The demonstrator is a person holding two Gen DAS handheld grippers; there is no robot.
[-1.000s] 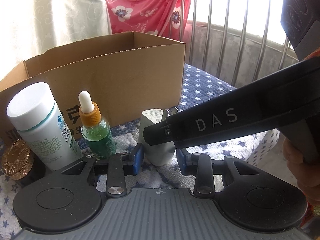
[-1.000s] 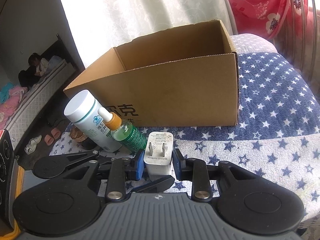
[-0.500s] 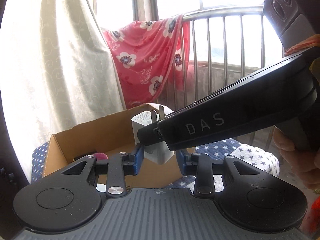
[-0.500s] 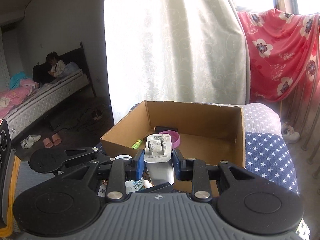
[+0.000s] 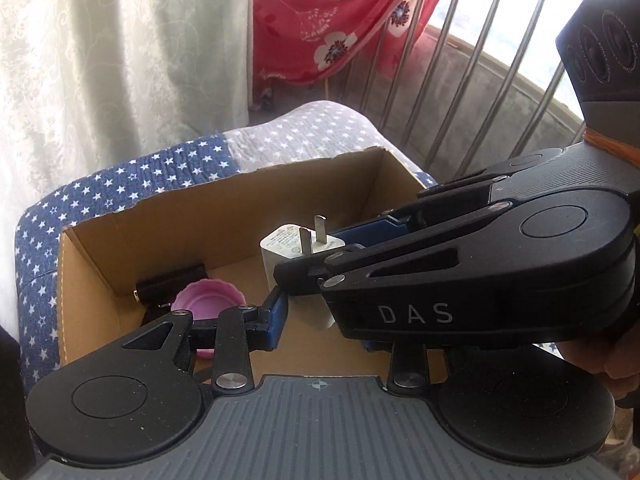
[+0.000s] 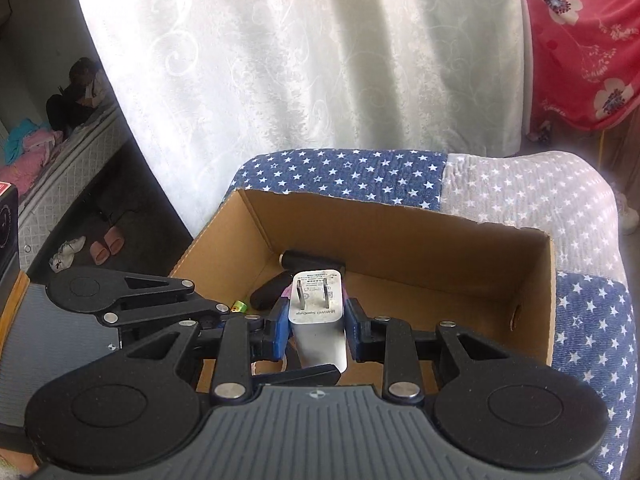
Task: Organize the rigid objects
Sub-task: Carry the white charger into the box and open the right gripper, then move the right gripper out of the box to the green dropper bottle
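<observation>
White charger (image 6: 319, 316) is clamped in the right gripper (image 6: 316, 330) above the cardboard box (image 6: 400, 236); the left gripper (image 5: 320, 320) stands wide, empty. Lower toward bare floor at 3 o'clock of the pink cap (image 5: 208, 300), then release.

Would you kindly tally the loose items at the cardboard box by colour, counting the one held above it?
White: 1, the charger plug held by the right gripper over the cardboard box.
Black: 2, cylinder and oblong piece.
Pink: 1, cap.
Yellow-green: 1, small piece.
Total: 5
</observation>
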